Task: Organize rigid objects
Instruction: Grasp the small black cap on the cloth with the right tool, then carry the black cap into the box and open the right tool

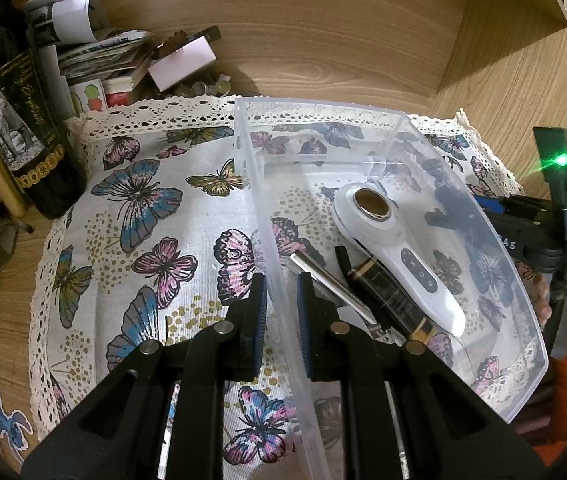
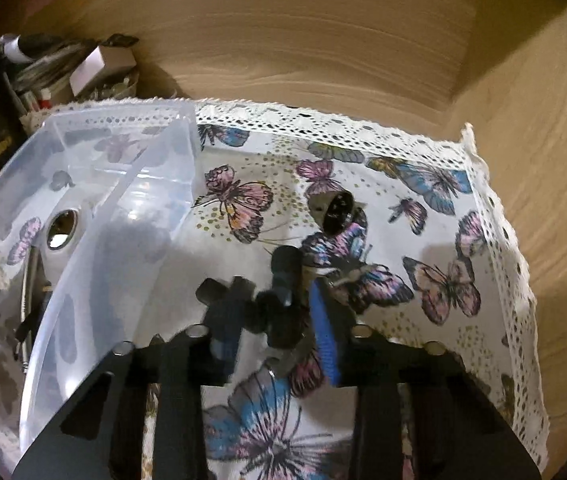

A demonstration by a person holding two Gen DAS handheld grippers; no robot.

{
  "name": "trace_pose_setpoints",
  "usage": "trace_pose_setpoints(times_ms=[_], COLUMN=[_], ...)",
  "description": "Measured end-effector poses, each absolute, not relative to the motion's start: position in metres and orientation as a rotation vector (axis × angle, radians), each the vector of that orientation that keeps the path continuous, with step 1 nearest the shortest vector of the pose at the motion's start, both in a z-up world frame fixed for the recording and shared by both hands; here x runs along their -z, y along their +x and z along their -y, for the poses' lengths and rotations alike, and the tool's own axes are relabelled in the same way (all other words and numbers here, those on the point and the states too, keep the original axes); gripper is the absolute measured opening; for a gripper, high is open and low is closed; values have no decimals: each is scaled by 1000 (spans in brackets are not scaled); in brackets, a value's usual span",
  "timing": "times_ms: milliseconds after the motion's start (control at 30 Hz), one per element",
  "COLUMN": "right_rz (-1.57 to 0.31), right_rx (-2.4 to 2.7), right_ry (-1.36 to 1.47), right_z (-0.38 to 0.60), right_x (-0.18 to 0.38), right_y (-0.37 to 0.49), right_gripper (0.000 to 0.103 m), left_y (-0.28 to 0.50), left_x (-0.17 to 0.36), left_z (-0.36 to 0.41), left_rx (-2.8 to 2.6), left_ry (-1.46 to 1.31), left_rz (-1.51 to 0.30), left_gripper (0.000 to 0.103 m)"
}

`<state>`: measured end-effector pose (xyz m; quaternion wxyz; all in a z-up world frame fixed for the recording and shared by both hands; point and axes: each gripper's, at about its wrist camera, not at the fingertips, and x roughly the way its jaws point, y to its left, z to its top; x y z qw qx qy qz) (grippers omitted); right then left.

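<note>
A clear plastic bin (image 1: 495, 240) stands on a butterfly-print cloth (image 1: 143, 216). In it lie a white handheld device (image 1: 399, 256), a silver pen (image 1: 331, 284) and a dark tube with gold bands (image 1: 391, 296). My left gripper (image 1: 282, 308) straddles the bin's left wall, pads close to it on either side. My right gripper (image 2: 279, 320) is beside the bin (image 2: 83, 240), shut on a black rigid object (image 2: 283, 292) with several prongs. A small dark round object (image 2: 337, 210) lies on the cloth beyond it.
A dark wine bottle (image 1: 23, 132), papers, small boxes (image 1: 183, 62) and bottle caps crowd the back left corner. Wooden walls close the back and right. The cloth's lace edge (image 2: 495, 240) ends near the right wall.
</note>
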<state>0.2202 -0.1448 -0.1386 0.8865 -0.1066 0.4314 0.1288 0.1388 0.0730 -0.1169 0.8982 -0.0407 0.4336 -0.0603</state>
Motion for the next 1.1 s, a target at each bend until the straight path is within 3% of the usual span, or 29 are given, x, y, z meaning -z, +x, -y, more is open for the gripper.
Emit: trace_pose_setpoints(times_ms=[200,1100], right_rz=[-873,-647], right_rx=[-283,-556], right_ry=[-218,-232], right_z=[144,85], right_x=[130,57], right_y=[214,150], right_gripper=[12,12], left_y=[139,140], left_x=[117,117], left_z=[-73,-75], left_rx=[125,127], left_ry=[-84,-80], left_rz=[-897,-897], left_gripper=[14,14])
